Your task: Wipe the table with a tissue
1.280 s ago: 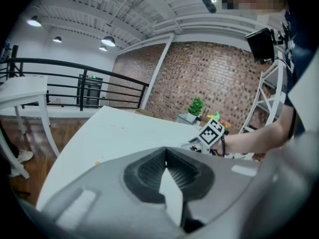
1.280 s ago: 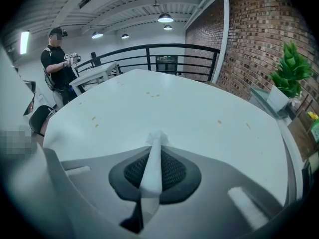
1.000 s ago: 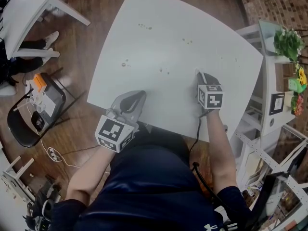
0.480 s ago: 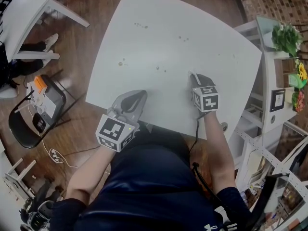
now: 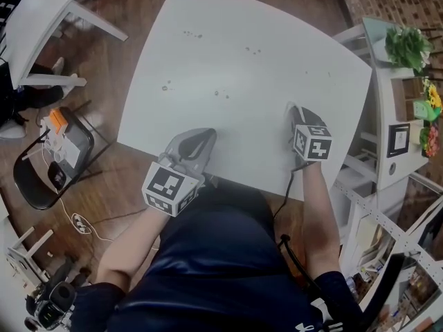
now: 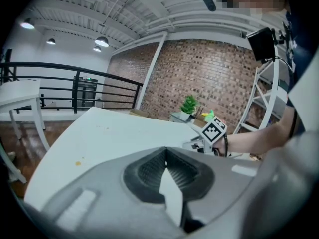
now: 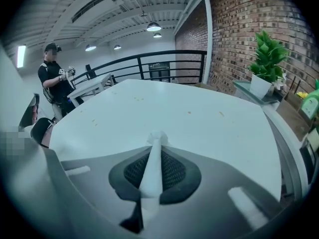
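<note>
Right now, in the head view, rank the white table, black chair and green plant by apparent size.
1. white table, by far largest.
2. black chair.
3. green plant, smallest.
The chair stands on the floor, farther from the camera, so it looks smaller than it is.

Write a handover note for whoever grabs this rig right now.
Left gripper: shut, over the table's near edge; a white sliver shows between its pads, unclear what it is.
Right gripper: shut on the tissue, tip down toward the table's near right part.
Brown spots: mid-table and farther out, ahead of both grippers.
Done: tissue gripped.
Left: wipe the spots.
</note>
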A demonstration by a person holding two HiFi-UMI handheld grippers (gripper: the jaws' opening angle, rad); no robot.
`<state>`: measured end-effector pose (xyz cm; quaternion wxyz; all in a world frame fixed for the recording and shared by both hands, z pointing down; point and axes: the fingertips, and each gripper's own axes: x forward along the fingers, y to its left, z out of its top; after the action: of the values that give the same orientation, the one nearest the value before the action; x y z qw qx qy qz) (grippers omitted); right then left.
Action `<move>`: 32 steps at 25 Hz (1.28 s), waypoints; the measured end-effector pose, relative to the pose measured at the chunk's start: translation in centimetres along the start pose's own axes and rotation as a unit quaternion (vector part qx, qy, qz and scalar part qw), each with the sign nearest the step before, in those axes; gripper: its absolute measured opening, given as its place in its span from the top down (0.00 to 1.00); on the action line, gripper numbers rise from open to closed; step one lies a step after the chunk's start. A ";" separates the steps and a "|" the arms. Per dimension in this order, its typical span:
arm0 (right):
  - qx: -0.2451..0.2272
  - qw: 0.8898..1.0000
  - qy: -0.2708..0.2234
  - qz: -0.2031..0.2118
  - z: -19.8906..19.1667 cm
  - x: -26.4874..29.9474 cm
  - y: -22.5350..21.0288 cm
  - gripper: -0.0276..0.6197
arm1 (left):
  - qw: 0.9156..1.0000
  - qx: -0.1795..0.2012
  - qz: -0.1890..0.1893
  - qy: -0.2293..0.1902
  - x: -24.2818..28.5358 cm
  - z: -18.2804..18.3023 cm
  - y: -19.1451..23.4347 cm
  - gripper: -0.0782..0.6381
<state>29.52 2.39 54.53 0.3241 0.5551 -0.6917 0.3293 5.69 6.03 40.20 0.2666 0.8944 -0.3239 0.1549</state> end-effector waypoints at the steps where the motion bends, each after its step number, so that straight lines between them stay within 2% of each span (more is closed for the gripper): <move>1: -0.003 1.000 0.005 0.002 -0.2 0.4 -0.2 0.94 | 1.000 0.002 0.003 -0.001 0.1 -0.1 -0.3 0.89; 4: -0.027 0.999 0.017 0.018 -0.5 2.1 0.9 0.94 | 1.000 0.012 0.023 -0.007 -0.1 -0.4 -0.6 0.89; 7: -0.054 0.997 0.009 0.046 0.9 3.5 3.3 0.94 | 0.999 0.003 0.037 -0.005 -0.6 -0.4 -1.2 0.89; 12: -0.127 0.987 0.012 0.093 2.1 4.8 8.3 0.94 | 0.998 -0.009 0.061 -0.004 -1.0 -0.8 -1.7 0.89; 20: -0.119 0.984 0.018 0.133 1.3 3.7 9.6 0.94 | 0.997 -0.016 0.081 -0.009 -1.0 -1.2 -1.4 0.89; 27: -0.108 0.984 0.016 0.137 0.1 1.2 10.6 0.94 | 0.998 -0.016 0.061 -0.008 -0.9 -1.2 -0.7 0.89; 32: -0.115 0.988 0.015 0.101 0.4 1.2 11.5 0.94 | 1.000 -0.011 0.015 0.003 -0.5 -1.2 0.2 0.89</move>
<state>17.96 3.34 54.16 0.3612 0.4364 -0.7723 0.2874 5.07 6.78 41.02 0.2750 0.8860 -0.3384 0.1578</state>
